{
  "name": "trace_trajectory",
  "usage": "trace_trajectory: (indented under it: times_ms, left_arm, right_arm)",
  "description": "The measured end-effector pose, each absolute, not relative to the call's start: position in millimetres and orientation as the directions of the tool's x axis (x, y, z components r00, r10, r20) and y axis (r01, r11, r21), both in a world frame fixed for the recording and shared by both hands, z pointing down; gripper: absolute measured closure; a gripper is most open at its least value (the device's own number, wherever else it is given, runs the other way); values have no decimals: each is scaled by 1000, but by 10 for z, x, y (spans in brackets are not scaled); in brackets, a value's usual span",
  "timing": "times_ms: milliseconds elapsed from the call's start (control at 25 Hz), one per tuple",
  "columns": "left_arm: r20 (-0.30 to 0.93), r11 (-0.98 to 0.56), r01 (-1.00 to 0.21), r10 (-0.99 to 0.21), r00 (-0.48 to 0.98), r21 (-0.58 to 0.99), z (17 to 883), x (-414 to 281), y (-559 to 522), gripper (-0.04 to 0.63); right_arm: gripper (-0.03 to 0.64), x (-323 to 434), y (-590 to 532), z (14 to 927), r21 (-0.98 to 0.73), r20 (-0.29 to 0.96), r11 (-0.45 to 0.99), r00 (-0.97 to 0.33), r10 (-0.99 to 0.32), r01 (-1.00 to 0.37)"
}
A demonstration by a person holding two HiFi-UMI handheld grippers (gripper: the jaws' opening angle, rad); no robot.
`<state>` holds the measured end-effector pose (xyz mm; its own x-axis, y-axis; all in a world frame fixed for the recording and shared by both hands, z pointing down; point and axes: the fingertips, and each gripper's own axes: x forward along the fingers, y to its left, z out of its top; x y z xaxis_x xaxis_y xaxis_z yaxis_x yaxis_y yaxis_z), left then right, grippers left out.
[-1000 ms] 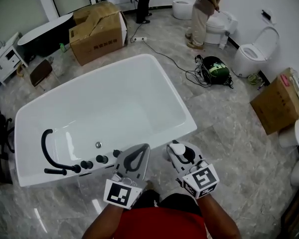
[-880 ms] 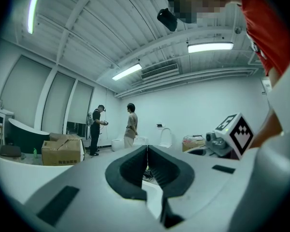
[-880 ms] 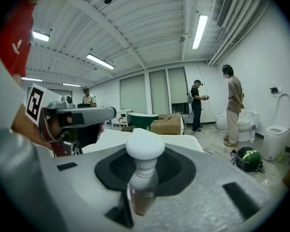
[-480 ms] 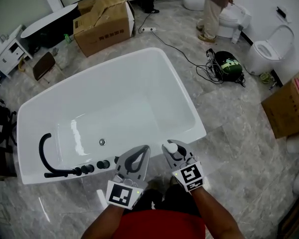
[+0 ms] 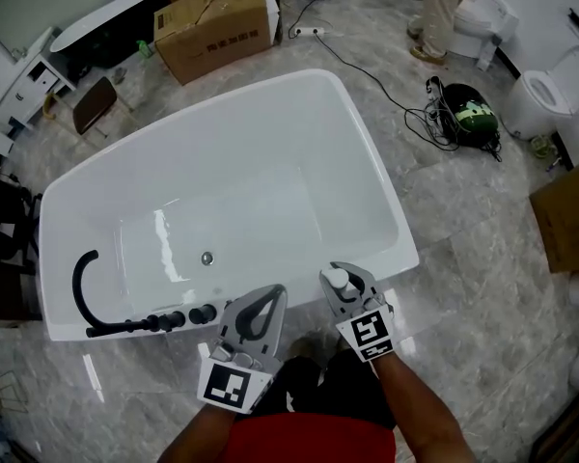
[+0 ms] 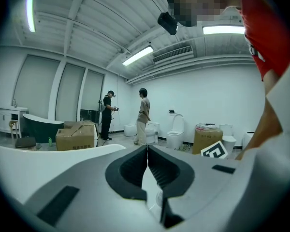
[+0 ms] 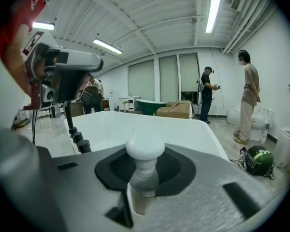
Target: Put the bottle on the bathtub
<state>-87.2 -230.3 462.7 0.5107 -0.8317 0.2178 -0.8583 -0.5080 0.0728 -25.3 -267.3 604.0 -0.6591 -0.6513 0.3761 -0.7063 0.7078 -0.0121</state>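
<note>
Head view looks steeply down; all views share the bathtub (image 5: 372, 152).

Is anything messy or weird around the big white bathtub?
Nothing looks spilled or broken. The oddest bit is a tangled heap of cables lying loose on the floor to the right of the bathtub, beside a green-and-black helmet-like thing. A cardboard box behind the bathtub sits with its flaps open.

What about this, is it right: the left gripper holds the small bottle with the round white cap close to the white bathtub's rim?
Not quite: the right gripper holds the small bottle with the round white cap, as the right gripper view shows; the left gripper is shut and empty. The rest stands.
</note>
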Motion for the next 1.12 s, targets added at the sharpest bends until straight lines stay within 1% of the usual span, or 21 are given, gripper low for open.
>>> trace_trajectory:
  times_ms: [520, 680, 840, 1000, 1120]
  left_arm:
    - [229, -519, -852, -823, 520, 71, 4665, -833, -2308, 584]
    - [238, -524, -849, -818, 524, 69, 4701, -761, -2275, 584]
    - [237, -526, -847, -816, 527, 70, 4699, -730, -2238, 584]
    - [233, -530, -845, -815, 530, 67, 4679, -680, -2186, 584]
    - [229, -526, -848, -819, 526, 67, 4650, -660, -2156, 584]
  right_arm:
    - [518, -189, -2620, 6194, 9, 376, 722, -667, -644, -692]
    - [460, -146, -2607, 6228, 6, 380, 723, -667, -641, -691]
    - [429, -149, -2601, 6207, 9, 383, 725, -667, -639, -689]
    - [382, -121, -2578, 6204, 10, 384, 729, -671, -634, -684]
    - [365, -63, -2522, 6146, 13, 385, 734, -674, -631, -679]
